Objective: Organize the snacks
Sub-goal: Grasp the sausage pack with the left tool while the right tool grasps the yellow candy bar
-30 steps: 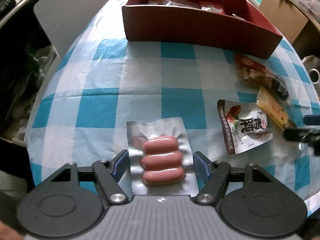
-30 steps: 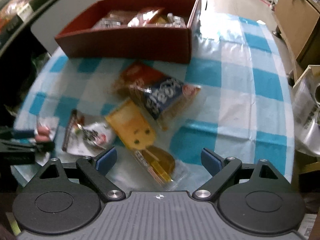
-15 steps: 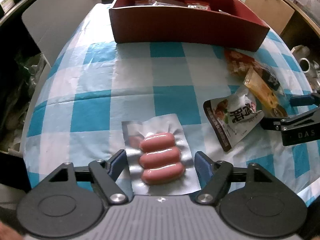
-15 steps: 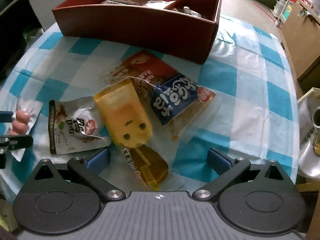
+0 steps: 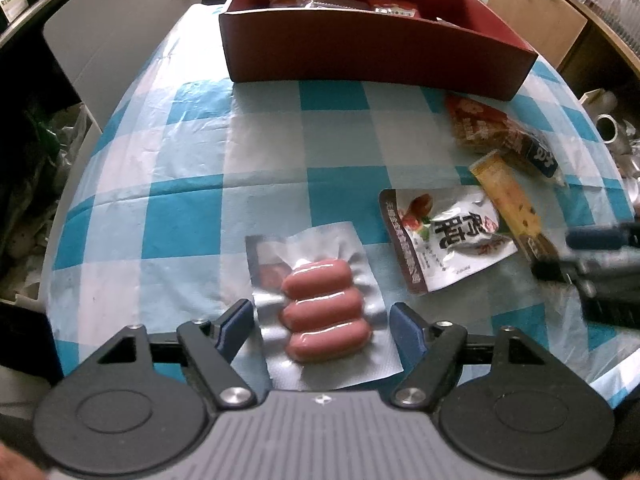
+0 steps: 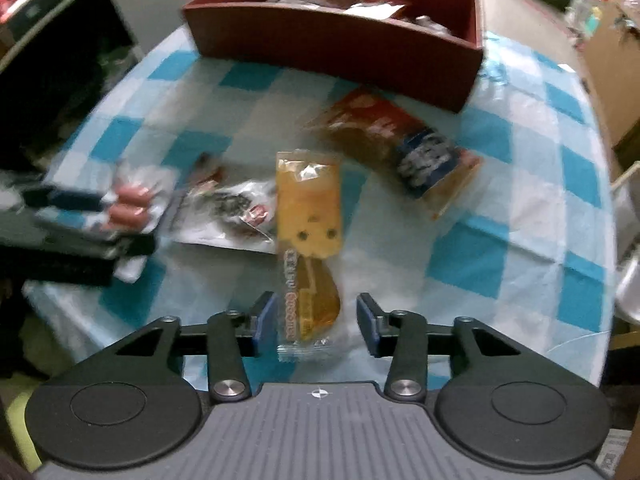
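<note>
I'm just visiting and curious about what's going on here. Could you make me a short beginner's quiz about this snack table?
1. True or false: the left gripper is already shut on the sausage pack.
2. Which snack lies between the right gripper fingers? A) yellow snack packet B) silver pouch C) blue-labelled bag
3. Fill in: some snacks already lie inside the red ____.

Key: 1 false; 2 A; 3 box.

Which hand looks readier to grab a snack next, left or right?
Probably the right gripper: its open fingers sit close around the yellow packet. The left gripper stands wider around the sausage pack.
</note>
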`<action>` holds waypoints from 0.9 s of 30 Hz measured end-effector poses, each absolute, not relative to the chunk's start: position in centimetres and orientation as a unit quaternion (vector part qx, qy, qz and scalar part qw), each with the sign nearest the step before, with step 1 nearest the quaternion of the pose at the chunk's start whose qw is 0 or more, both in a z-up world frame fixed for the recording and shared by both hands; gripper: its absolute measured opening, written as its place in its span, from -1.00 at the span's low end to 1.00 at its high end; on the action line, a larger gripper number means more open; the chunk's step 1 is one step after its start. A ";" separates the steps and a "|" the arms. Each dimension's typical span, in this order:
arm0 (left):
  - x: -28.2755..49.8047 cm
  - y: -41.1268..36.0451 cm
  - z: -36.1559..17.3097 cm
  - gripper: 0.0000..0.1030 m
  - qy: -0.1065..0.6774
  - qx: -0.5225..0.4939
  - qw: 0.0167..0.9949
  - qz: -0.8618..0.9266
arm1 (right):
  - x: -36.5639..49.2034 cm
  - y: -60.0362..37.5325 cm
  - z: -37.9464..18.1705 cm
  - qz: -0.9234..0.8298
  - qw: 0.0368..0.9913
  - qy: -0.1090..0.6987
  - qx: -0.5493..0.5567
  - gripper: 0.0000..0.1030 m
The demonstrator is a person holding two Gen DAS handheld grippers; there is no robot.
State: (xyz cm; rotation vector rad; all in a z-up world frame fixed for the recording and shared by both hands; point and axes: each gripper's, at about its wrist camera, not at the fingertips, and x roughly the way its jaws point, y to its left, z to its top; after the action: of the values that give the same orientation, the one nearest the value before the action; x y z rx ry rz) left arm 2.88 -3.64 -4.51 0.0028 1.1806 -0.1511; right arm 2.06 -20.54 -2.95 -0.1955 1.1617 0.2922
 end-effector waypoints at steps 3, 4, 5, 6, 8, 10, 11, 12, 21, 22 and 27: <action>2.7 -4.0 -4.7 0.39 0.554 0.013 0.829 -0.075 | 3.9 -20.5 -3.9 0.132 0.823 0.548 -0.069 0.36; 2.7 -4.0 -4.7 0.41 0.553 0.019 0.830 -0.076 | 4.1 -20.1 -4.3 0.136 0.822 0.548 -0.073 0.51; 2.6 -4.2 -4.7 0.41 0.551 0.024 0.830 -0.077 | 4.2 -19.7 -4.4 0.144 0.821 0.546 -0.082 0.61; 2.6 -4.2 -4.7 0.41 0.550 0.028 0.831 -0.078 | 4.1 -19.2 -4.6 0.143 0.821 0.544 -0.094 0.72; 2.5 -4.3 -4.7 0.41 0.549 0.032 0.831 -0.080 | 3.8 -18.6 -5.0 0.142 0.821 0.542 -0.114 0.82; 2.5 -4.2 -4.7 0.41 0.549 0.031 0.831 -0.081 | 3.8 -18.8 -5.4 0.149 0.811 0.555 -0.110 1.00; 2.6 -4.1 -4.7 0.41 0.549 0.030 0.831 -0.082 | 3.6 -18.7 -5.5 0.155 0.811 0.551 -0.124 1.00; 2.6 -4.2 -4.7 0.41 0.549 0.030 0.831 -0.082 | 3.3 -18.6 -5.5 0.160 0.811 0.546 -0.132 1.00; 2.3 -4.4 -4.8 0.42 0.547 0.043 0.832 -0.084 | 3.4 -19.0 -5.5 0.167 0.809 0.547 -0.136 0.98; 2.3 -4.4 -4.8 0.41 0.548 0.043 0.831 -0.083 | 3.1 -19.0 -5.4 0.167 0.808 0.548 -0.140 0.93; 2.3 -4.4 -4.7 0.36 0.547 0.042 0.832 -0.077 | 2.8 -20.0 -4.2 0.150 0.811 0.552 -0.121 0.33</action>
State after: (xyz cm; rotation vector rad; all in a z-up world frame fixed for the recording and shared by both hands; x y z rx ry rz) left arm 2.34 -4.45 -4.68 0.0894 1.1599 -0.1626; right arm 2.83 -19.97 -4.23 -0.2595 1.1796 0.3212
